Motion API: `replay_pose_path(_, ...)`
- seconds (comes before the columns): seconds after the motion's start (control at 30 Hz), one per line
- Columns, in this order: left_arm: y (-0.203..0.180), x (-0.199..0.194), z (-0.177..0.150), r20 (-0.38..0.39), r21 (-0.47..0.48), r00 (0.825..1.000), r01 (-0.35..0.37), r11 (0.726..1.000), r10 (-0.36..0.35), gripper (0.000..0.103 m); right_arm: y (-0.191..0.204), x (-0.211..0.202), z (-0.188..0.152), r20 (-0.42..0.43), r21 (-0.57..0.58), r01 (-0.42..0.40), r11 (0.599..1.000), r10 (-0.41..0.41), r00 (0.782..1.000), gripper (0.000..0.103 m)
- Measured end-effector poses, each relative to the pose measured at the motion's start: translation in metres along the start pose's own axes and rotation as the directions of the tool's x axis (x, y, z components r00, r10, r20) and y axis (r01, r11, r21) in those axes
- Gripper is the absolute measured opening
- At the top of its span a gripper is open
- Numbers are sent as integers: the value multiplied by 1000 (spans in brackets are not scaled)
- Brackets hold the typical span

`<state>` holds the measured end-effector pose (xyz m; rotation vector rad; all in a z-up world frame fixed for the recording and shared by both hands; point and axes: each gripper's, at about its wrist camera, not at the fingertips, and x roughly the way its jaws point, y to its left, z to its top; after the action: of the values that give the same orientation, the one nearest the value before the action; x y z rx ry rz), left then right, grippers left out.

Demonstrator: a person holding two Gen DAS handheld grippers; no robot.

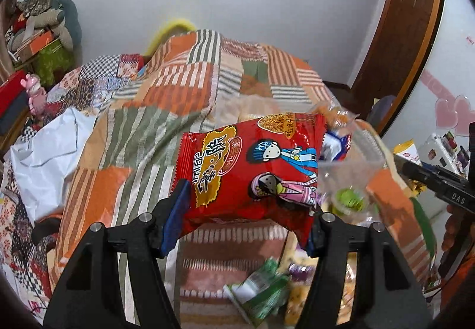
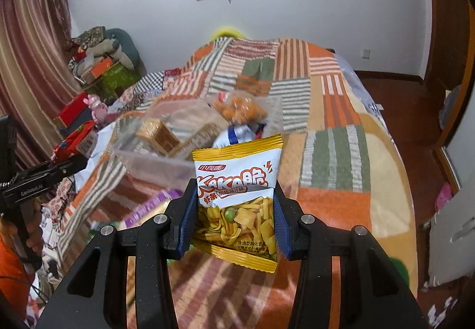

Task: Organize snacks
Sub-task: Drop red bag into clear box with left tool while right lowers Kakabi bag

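My left gripper is shut on a red noodle snack packet with cartoon figures and holds it in the air over the bed. My right gripper is shut on a yellow-and-white KAKA chips packet, also held above the bed. A clear plastic bin lies ahead on the bed with an orange snack bag, a blue-and-white packet and a brown packet in it. The bin also shows in the left wrist view, to the right of the red packet.
Loose snacks lie on the patchwork blanket: a green packet, a green jelly cup, a purple packet. A white bag lies left. A cluttered bedside stand, curtains and a wooden door frame surround the bed.
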<state>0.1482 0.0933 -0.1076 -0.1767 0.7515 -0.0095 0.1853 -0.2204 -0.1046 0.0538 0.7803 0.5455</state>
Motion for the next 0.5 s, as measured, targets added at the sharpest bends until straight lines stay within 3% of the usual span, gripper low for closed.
replay_pose_path(0.5, -12, 38, 49, 16, 41, 1000, -17, 999, 16, 63, 12, 30, 34, 27, -5, -62, 998, 62, 998, 42)
